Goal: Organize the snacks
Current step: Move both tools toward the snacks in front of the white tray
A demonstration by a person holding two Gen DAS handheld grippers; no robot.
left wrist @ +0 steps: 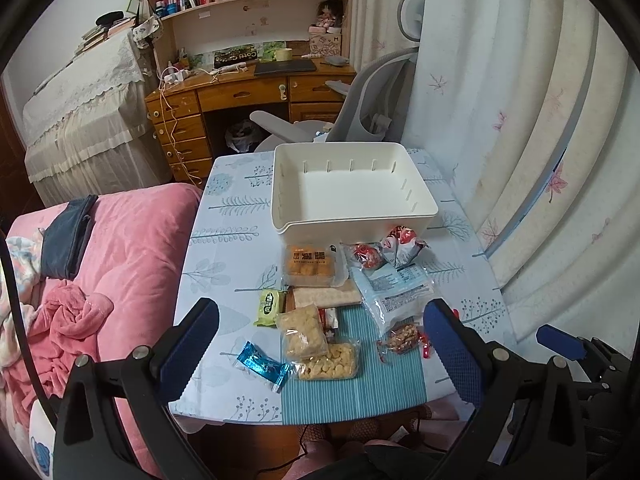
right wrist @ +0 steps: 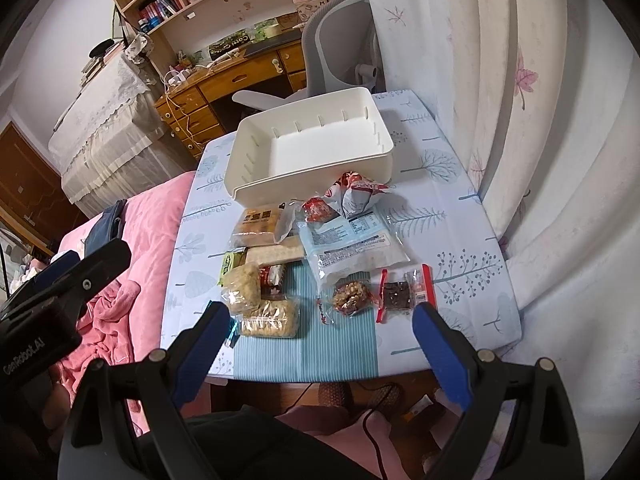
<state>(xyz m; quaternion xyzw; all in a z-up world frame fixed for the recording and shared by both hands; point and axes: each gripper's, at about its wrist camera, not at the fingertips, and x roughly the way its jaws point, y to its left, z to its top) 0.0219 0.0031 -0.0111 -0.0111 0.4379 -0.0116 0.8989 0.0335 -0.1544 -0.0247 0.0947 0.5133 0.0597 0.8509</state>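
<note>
Both grippers hang above the near edge of the surface [left wrist: 224,208], which is covered with a pale blue cloth printed with trees. The left gripper [left wrist: 320,344] has its blue-padded jaws spread wide and holds nothing; the right gripper [right wrist: 320,336] is likewise spread wide and empty. At the far end of the surface stands a white bin [left wrist: 352,224], empty inside. The snacks lie in a loose cluster between the bin and the near edge: an orange cake packet [left wrist: 312,266] just in front of the bin, a red-and-white bag [left wrist: 402,242] beside it, a large white packet [left wrist: 396,290] overlapping its neighbours, a green packet [left wrist: 269,307], two clear bags of pale puffs [left wrist: 316,344], a nut bar [left wrist: 402,338], and a shiny blue candy [left wrist: 262,365] lying apart at the left. A dark bar in a red-edged wrapper [right wrist: 398,293] sits beside the nut bar. A pink bed [left wrist: 120,256] adjoins the left side.
</note>
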